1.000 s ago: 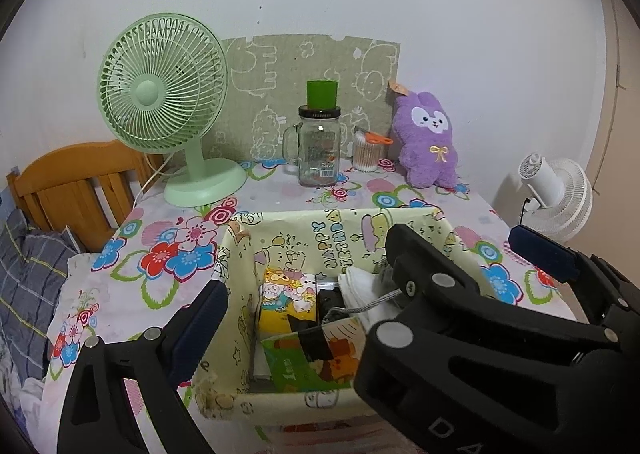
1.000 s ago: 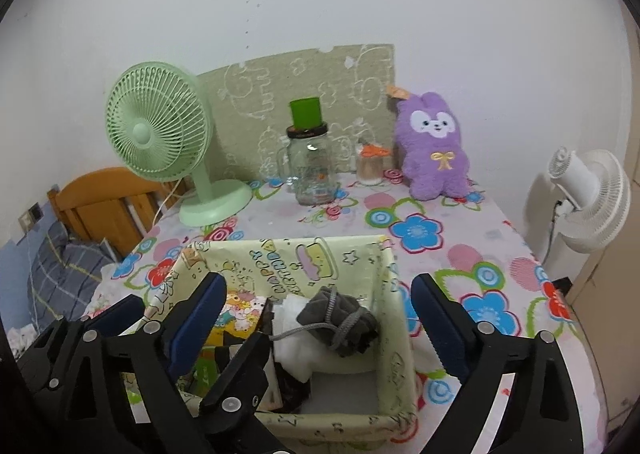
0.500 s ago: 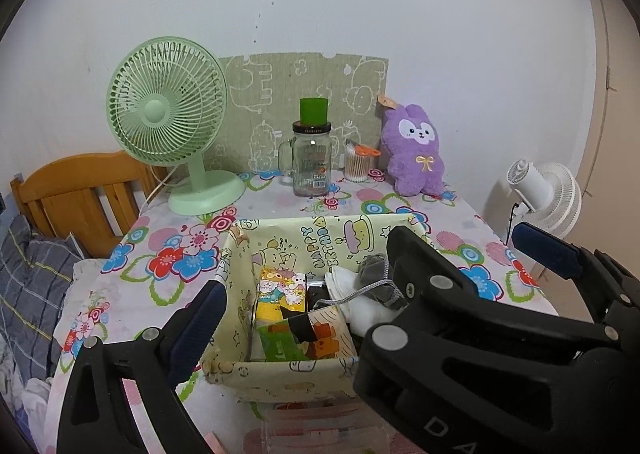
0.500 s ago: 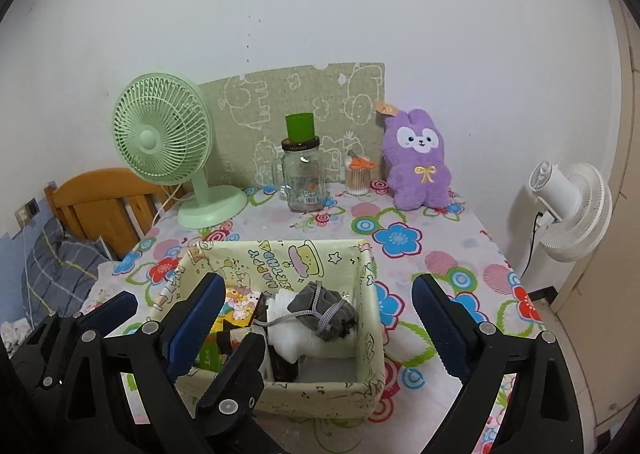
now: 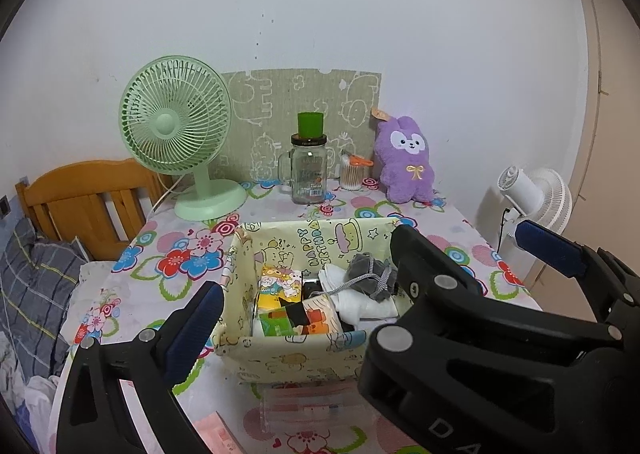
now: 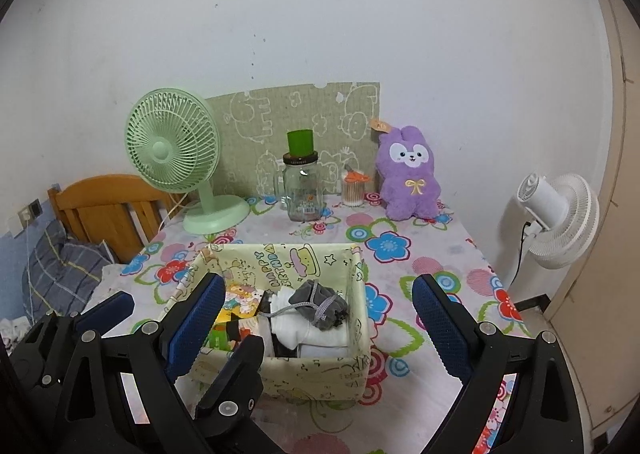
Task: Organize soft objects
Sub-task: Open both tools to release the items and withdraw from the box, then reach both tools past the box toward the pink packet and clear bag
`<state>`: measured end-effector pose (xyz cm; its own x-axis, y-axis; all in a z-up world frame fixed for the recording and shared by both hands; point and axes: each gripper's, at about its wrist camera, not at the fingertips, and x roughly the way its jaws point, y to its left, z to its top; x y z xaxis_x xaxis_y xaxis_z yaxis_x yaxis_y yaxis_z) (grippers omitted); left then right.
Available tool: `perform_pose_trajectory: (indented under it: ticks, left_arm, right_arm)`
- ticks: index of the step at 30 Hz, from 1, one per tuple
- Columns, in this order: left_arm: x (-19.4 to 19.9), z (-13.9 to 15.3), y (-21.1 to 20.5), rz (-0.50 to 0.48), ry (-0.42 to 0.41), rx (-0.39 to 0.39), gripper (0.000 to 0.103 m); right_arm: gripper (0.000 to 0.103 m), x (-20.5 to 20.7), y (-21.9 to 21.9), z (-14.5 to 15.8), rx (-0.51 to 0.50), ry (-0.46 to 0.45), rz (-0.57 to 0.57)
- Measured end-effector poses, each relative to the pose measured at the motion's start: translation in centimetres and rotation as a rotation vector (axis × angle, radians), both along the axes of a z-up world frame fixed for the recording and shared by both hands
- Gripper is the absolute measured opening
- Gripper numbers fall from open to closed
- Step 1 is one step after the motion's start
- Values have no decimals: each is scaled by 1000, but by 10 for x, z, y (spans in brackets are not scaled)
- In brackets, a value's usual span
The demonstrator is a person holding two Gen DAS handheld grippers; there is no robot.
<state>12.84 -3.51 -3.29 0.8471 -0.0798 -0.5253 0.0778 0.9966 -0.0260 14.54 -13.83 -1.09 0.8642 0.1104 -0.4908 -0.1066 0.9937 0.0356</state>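
Right wrist view shows your right gripper point(image 6: 316, 318) spread wide and empty, hanging above the fabric bin point(image 6: 320, 374) near the tabletop's front edge; your left gripper point(image 5: 368, 274) is likewise spread and holds nothing, with the right one crossing in front of its camera. Inside the bin, the grey drawstring pouch point(image 6: 318, 304) lies on top of the folded white cloths point(image 6: 304, 330) on the right side, while printed packets point(image 5: 280, 286) stand packed along the left; that looks like sorting by kind, soft cloth together. The one soft thing not yet in the bin is the purple plush rabbit point(image 6: 410, 174), propped against the wall at the tabletop's back right corner. If you go for it, you must reach over the bin, and the glass jar point(image 6: 302, 192) with its green cup point(image 6: 301, 142) and the cotton swab pot point(image 6: 353, 190) stand just beside the rabbit's left. The green fan point(image 6: 176, 150) sits well clear at the back left.
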Motion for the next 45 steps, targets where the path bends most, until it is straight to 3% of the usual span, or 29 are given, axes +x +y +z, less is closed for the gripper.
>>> perform_pose_trajectory:
  ticks: [24, 45]
  left_arm:
    - [-57, 3, -1, -12, -48, 19, 102]
    - [-76, -21, 12, 6, -13, 37, 102]
  right_arm:
    - [96, -59, 0, 5, -17, -40, 30]
    - [96, -73, 14, -25, 4, 21, 85]
